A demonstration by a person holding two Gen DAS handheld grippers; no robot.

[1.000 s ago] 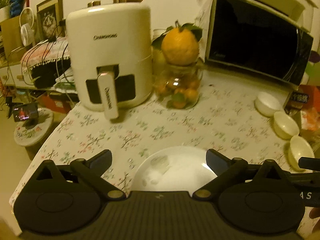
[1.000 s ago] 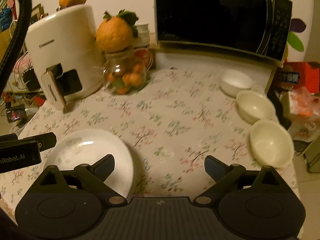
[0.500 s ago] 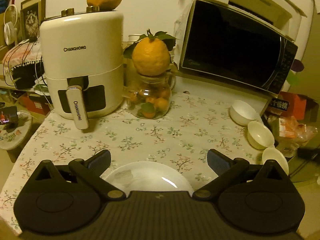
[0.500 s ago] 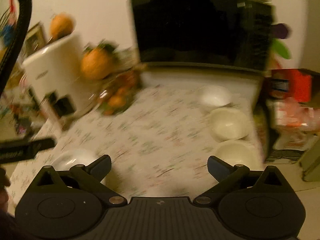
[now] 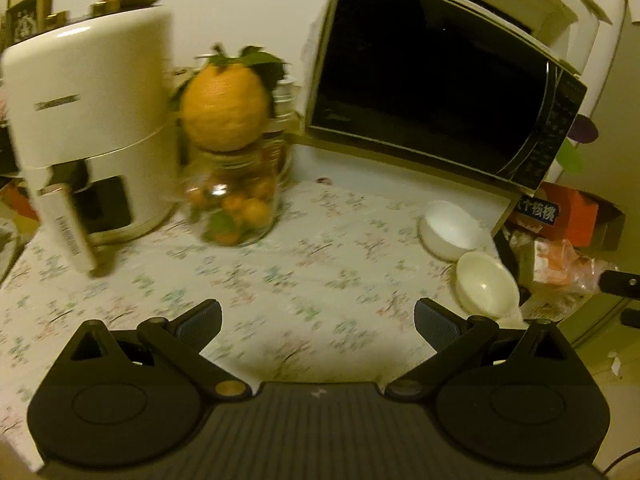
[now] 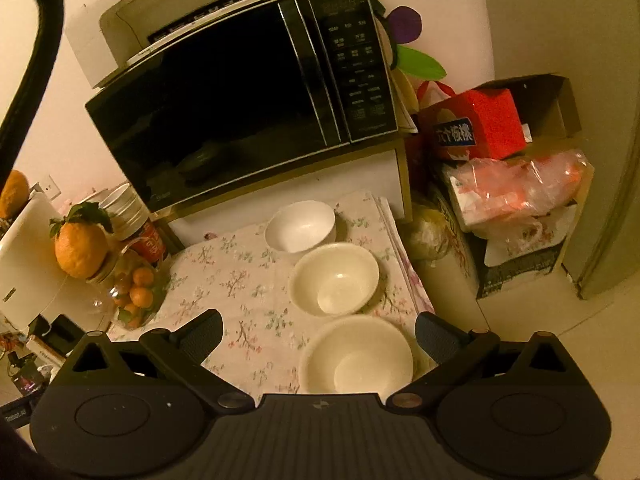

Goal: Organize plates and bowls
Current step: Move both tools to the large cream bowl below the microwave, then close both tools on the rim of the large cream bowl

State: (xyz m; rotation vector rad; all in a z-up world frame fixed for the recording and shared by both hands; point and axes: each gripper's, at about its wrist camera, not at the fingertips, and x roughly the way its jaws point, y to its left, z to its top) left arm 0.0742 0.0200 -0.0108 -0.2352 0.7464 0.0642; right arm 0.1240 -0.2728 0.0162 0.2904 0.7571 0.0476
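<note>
Three bowls stand in a row along the right edge of the floral tablecloth. In the right wrist view the near cream bowl [image 6: 356,356] lies between my open right gripper's [image 6: 318,330] fingers, with a middle cream bowl [image 6: 334,278] and a far white bowl [image 6: 300,226] behind it. In the left wrist view the white bowl [image 5: 454,230] and a cream bowl [image 5: 486,284] sit at the right. My left gripper [image 5: 318,318] is open and empty above bare tablecloth. The white plate is out of view.
A black microwave [image 6: 240,104] stands on a raised shelf at the back. A glass jar of small oranges [image 5: 234,208] topped by a large citrus and a white air fryer [image 5: 86,120] stand at the back left. Boxes and bags [image 6: 512,184] crowd the right beyond the table edge.
Both grippers have swung to the right. The white plate has dropped out of both views. The right gripper now stands over the near bowl.
</note>
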